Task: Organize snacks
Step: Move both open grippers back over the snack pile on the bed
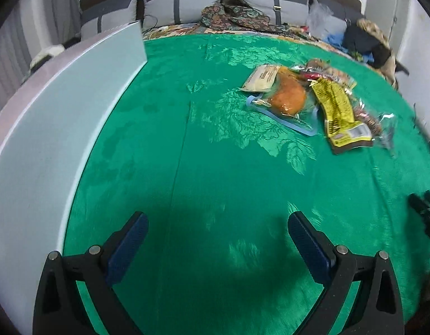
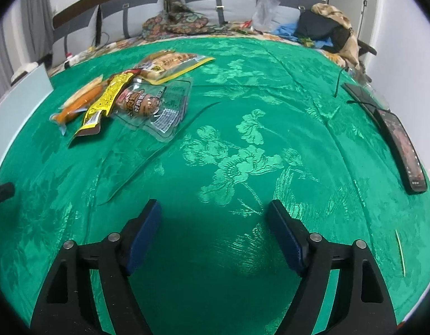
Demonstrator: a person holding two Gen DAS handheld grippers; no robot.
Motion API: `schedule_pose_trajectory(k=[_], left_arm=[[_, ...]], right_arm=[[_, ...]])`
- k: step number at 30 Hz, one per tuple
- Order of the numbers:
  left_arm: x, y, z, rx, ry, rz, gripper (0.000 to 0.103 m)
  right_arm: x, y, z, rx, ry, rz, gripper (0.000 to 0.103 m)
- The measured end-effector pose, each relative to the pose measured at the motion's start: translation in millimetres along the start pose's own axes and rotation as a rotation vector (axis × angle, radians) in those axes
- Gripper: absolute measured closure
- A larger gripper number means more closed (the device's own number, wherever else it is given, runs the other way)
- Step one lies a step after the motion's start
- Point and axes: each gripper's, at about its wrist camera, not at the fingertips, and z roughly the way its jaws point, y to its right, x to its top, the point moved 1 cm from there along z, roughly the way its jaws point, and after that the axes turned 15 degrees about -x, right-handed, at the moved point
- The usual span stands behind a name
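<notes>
I have both claws over the green cloth [image 2: 242, 89] that covers the bed, each pointing steeply down at bare fabric. My left claw [image 1: 217, 220] stands released, its blue pads [image 1: 309, 240] spread wide with nothing but cloth between them. My right claw [image 2: 215, 209] is released too, nothing between its pads, only the woven flower pattern below. No earlier view is to hand, so I speak only of how they stand. The snacks [image 2: 133, 95] lie in one loose heap toward the far left part of the cloth as my right camera sees it, well apart from both claws. In the heap I can pick out a yellow packet [image 2: 103, 103] lying over an orange one [image 2: 80, 100], a clear packet with a brown sausage-like thing inside [image 2: 150, 106] just beside them, and a pale packet with a yellow border [image 2: 173, 64] at the far end, touching the clear one. From the left camera the same heap [image 1: 312, 97] sits toward the far right, with the yellow packet [image 1: 337, 111] overlapping a round orange bun [image 1: 287, 97] in a blue-edged bag. A white box [image 1: 61, 117] stands along the left edge of the cloth. Along the right edge lie two dark phones [image 2: 402, 145], end to end. Patterned cushions [image 2: 175, 22] and heaped clothes [image 2: 326, 28] rest beyond the far edge.
</notes>
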Motion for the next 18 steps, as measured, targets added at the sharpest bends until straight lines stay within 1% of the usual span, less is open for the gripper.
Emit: schedule_pose_trajectory(k=[2,4,7,18], left_arm=[[3.3,-0.7,9.8,0.006,-0.014,0.015,0.003],[5.6,-4.6,15.0,-0.027,0.004,0.007,0.002],[5.7,-8.8,15.6,-0.031,0.032,0.013,0.0],[9.1,-10.4,17.0,-0.034,0.031,0.013,0.0]], right_arm=[[-0.2,-0.5,0.1,0.0,0.0,0.001,0.02],[-0.7,-1.2,0.0,0.002,0.0,0.0,0.02],[-0.7,-1.4,-0.3,0.002,0.0,0.0,0.019],[0.3,-1.2,0.5,-0.004,-0.001,0.003,0.019]])
